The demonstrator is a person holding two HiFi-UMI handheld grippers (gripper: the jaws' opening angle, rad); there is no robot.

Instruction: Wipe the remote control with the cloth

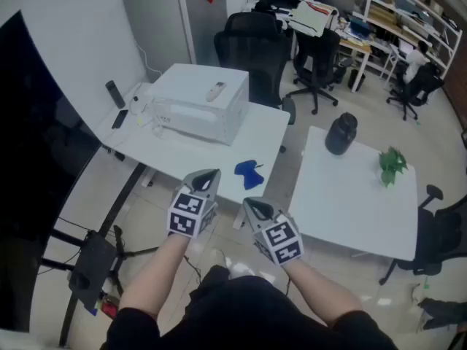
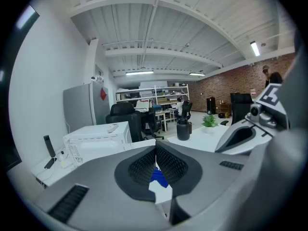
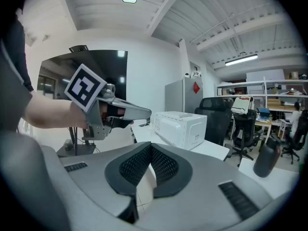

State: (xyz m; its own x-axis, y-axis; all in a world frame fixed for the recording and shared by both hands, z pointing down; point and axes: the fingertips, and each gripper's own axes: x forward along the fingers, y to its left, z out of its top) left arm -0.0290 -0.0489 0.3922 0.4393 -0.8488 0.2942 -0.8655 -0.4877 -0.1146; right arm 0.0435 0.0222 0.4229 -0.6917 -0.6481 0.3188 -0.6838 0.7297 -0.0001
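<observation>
left gripper [image 1: 208, 176] and right gripper [image 1: 252, 205] — jaws closed, empty. blue cloth [image 1: 249, 171] near table [image 1: 169, 149] edge: soft, light, likely best pinched at a raised fold. pale remote control [image 1: 216, 91] atop microwave [image 1: 195, 114] — rigid, probably slick.

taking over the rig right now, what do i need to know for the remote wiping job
Left tool: shut, empty, held in the air short of the table's near edge.
Right tool: shut, empty, right beside the left one.
Blue cloth: crumpled on the white table near its front edge, just ahead of both tools, not touched.
White remote: lying on top of the microwave, further back on the same table.
Done: nothing that shows.
Left: open a tool, pick up the cloth, reach the remote, wipe it.
</observation>
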